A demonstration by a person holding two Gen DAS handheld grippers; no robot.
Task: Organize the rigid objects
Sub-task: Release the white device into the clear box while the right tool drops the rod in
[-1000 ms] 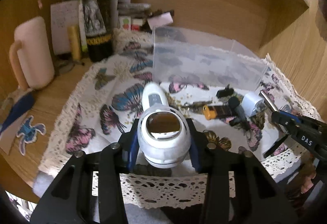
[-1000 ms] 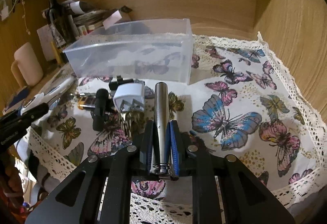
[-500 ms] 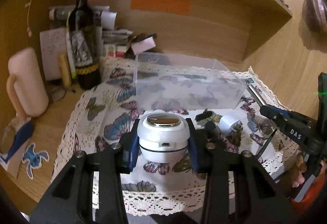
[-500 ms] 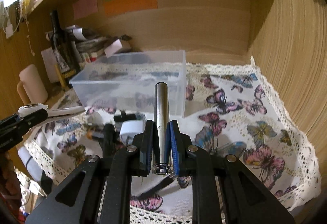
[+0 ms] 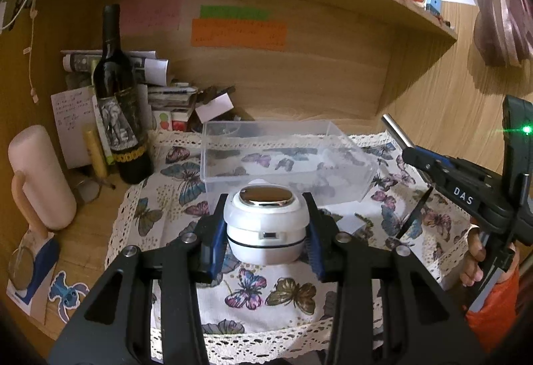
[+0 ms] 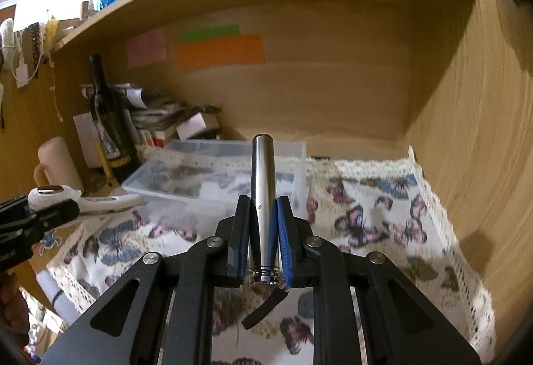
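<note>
My left gripper (image 5: pixel 265 225) is shut on a white handheld device with a shiny oval cap (image 5: pixel 265 220), held above the butterfly cloth just in front of the clear plastic box (image 5: pixel 283 162). It also shows in the right wrist view (image 6: pixel 83 198). My right gripper (image 6: pixel 263 225) is shut on a silver metal cylinder (image 6: pixel 263 182) with a black clip hanging below, raised in front of the box (image 6: pixel 216 172). In the left wrist view the right gripper (image 5: pixel 409 155) is at the right, the cylinder (image 5: pixel 394 130) sticking up.
A dark wine bottle (image 5: pixel 118 105), a pink mug (image 5: pixel 38 178), papers and small boxes (image 5: pixel 173 98) crowd the back left. The butterfly cloth (image 5: pixel 253 295) covers the desk. A wooden side wall (image 6: pixel 466 132) stands at the right, a shelf overhead.
Both grippers have risen and tilted up with their objects. The small items on the cloth have dropped out of sight below the left gripper.
</note>
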